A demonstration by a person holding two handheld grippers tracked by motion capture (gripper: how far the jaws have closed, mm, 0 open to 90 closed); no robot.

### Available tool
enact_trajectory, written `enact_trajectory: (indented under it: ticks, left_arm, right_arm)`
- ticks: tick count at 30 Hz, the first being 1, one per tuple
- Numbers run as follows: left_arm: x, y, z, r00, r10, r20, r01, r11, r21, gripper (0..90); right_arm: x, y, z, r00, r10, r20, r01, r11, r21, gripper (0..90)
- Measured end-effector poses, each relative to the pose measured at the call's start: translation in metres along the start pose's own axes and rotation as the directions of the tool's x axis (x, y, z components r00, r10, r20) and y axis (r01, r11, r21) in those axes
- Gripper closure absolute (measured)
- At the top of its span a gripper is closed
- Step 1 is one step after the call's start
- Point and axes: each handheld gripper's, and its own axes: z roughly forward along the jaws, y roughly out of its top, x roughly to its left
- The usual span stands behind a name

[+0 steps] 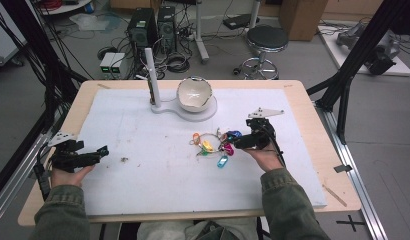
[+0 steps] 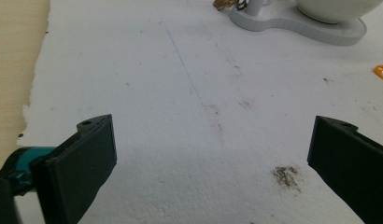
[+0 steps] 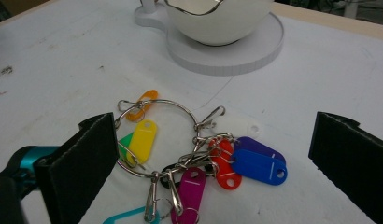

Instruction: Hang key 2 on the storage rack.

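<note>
Jaws wide, the right gripper point(image 3: 208, 154) hovers over a loose, jangling key ring point(image 3: 157, 140), probably best pinched at its wire loop; left gripper point(image 2: 210, 154) idles, also wide.

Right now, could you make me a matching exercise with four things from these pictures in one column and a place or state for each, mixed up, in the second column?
Things:
1. bowl
2. key ring
3. left gripper
4. right gripper

Places or states:
A. open, over a bare part of the white mat, near its left edge
B. lying flat on the mat, with coloured tags clipped on it
C. sitting on the round white base at the far side of the mat
D. open, with its jaws on either side of the tags

Pairs: 1-C, 2-B, 3-A, 4-D
</note>
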Motion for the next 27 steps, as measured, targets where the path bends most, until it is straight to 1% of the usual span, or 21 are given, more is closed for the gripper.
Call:
enact_trajectory:
  ticks: [6, 19, 23, 27]
  left_arm:
    - [0.001, 0.000, 0.000, 1.0000, -0.001, 0.007, 0.001, 1.0000, -0.001, 1.8]
    - [0.001, 0.000, 0.000, 1.0000, 0.000, 0.007, 0.000, 1.0000, 0.000, 1.8]
    - [0.001, 0.000, 0.000, 1.0000, -0.003, 0.007, 0.003, 1.0000, -0.002, 1.8]
    - [0.000, 0.000, 0.000, 1.0000, -0.002, 0.007, 0.002, 1.0000, -0.002, 1.8]
  right_arm:
    - [0.005, 0.005, 0.008, 0.9998, -0.019, -0.011, 0.019, 1.000, 0.023, 0.5]
    - [0.013, 0.004, 0.025, 0.9986, -0.041, -0.033, 0.044, 0.996, 0.073, 0.5]
    - [0.016, 0.004, 0.031, 0.9977, -0.050, -0.047, 0.054, 0.995, 0.089, 0.5]
    - [0.022, 0.004, 0.039, 0.9951, -0.069, -0.070, 0.076, 0.991, 0.107, 0.5]
